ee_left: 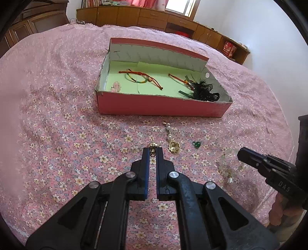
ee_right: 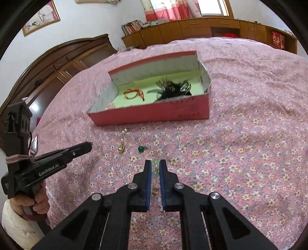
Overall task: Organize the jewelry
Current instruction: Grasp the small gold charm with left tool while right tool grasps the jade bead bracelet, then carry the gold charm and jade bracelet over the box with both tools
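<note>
Pale-green beaded bracelet (ee_right: 155,169), light, limp and slippery, sits pinched between the right gripper (ee_right: 155,168), while the left gripper (ee_left: 153,152) clamps a gold trinket (ee_left: 153,146) on the bed (ee_left: 57,115).

Soft daylight from the far window (ee_left: 182,6), faint shadows, strong fisheye bending and dark vignette at edges.
</note>
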The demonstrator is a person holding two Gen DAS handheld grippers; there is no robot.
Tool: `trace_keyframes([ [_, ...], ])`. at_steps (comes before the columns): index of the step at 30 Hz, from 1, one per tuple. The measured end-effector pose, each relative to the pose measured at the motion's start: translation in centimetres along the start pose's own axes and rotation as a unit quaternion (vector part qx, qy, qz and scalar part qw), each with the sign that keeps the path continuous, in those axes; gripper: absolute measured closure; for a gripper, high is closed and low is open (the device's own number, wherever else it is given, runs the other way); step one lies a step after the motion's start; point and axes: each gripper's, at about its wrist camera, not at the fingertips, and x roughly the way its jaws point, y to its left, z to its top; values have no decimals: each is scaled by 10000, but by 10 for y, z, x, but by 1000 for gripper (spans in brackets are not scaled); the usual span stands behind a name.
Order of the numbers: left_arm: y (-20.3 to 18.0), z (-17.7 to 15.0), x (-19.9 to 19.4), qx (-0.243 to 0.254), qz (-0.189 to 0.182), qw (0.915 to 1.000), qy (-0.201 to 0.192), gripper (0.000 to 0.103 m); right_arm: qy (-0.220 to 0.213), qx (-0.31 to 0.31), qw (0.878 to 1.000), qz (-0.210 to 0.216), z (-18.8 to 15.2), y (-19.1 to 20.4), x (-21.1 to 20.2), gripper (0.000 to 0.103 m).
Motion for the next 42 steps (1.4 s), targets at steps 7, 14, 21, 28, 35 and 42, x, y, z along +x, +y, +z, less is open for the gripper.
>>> trace_keyframes([
  [7, -5, 10, -9, 74, 38, 9999, -124, 103, -272, -111, 9996, -10, 13, 6, -16, 94],
  [14, 0, 31, -15, 93, 92, 9995, -281, 103, -517, -222, 9984, -51, 34, 11, -25, 94],
  [21, 2, 54, -11, 194, 181, 9990, -360, 103, -715, -406, 9966, -89, 60, 19, -26, 94],
  [28, 5, 80, 1, 171, 188, 9989, -382, 103, -903, -639, 9938, -86, 94, 32, -20, 94],
  [35, 4, 101, 24, 212, 219, 9989, -357, 103, -870, -623, 9943, 23, 125, 39, 6, 94],
  [42, 11, 122, 49, 146, 269, 9990, -325, 103, -846, -613, 9945, 120, 146, 44, 38, 94],
])
